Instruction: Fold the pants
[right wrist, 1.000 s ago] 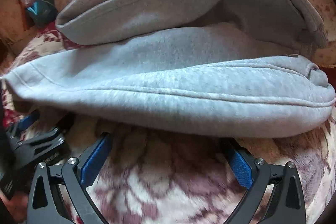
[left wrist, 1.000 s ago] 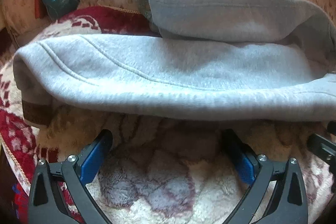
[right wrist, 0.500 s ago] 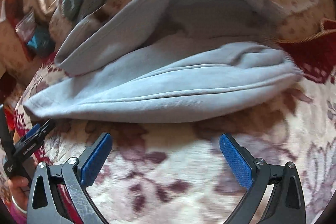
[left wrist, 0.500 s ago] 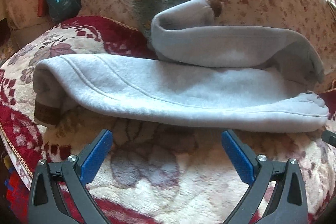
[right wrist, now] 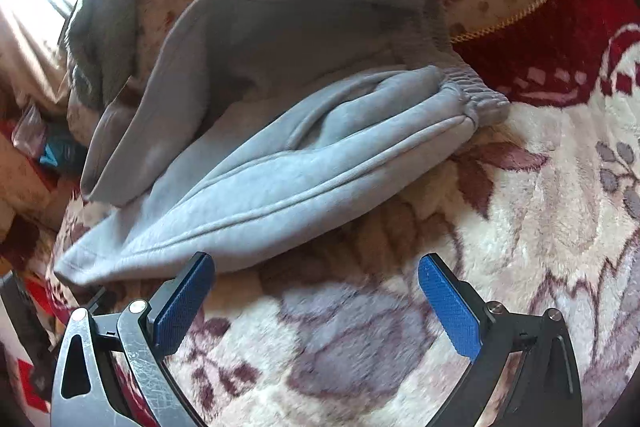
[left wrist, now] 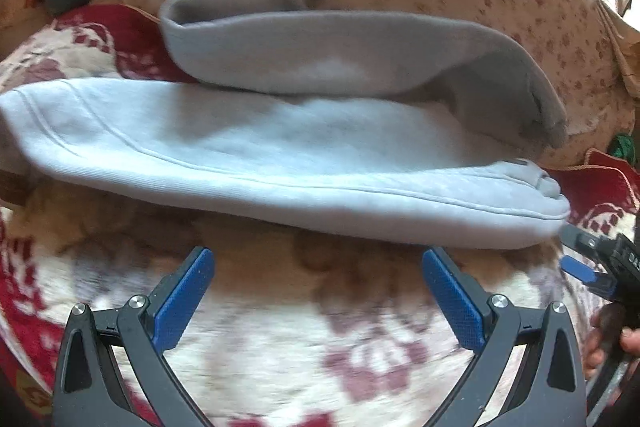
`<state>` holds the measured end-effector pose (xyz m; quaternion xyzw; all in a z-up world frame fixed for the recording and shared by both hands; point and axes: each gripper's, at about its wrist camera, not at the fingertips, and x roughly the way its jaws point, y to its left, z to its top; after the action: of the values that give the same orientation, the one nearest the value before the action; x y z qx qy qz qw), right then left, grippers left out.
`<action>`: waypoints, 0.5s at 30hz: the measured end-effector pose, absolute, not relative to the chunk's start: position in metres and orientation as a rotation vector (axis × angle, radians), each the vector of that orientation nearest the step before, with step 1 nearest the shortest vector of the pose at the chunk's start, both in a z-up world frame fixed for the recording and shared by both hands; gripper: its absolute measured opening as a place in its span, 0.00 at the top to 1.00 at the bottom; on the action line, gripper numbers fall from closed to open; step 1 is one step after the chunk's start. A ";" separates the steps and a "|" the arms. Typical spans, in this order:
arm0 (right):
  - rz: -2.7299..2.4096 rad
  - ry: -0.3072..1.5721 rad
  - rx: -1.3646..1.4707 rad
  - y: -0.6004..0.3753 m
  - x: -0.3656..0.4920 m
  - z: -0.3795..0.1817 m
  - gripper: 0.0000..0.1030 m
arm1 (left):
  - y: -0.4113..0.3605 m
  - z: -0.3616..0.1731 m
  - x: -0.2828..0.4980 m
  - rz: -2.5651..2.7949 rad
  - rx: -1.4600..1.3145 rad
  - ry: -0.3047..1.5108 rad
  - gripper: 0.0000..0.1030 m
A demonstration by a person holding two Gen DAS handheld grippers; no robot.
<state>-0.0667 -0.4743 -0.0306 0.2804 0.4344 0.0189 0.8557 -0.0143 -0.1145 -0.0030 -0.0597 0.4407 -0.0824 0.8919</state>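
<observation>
Grey pants were laid on the blanket, legs roughly stacked; the lengthwise fold was judged done, crosswise folds left. Left gripper and right gripper were spread, empty, just short of the pants.

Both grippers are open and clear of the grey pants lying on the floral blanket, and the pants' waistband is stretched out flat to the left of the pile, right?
Not quite. The waistband is bunched at the right end of the pants, as the right wrist view shows. The left gripper and right gripper are open and clear, on the blanket.
</observation>
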 end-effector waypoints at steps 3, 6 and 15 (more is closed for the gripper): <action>0.036 0.917 0.647 -0.484 -0.056 -0.036 0.00 | -0.131 -0.008 -0.007 -0.176 -0.157 0.930 0.00; 0.046 0.910 0.731 -0.495 -0.043 -0.041 0.00 | -0.145 -0.011 0.002 -0.180 -0.200 0.937 0.00; 0.038 0.864 0.850 -0.520 -0.016 -0.054 0.02 | -0.179 -0.022 0.031 -0.162 -0.289 0.984 0.00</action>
<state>-0.0161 -0.5204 -0.0543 0.3996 0.4062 0.0176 0.8216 0.0313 -0.1793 -0.0219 -0.1381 0.4702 -0.0775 0.8682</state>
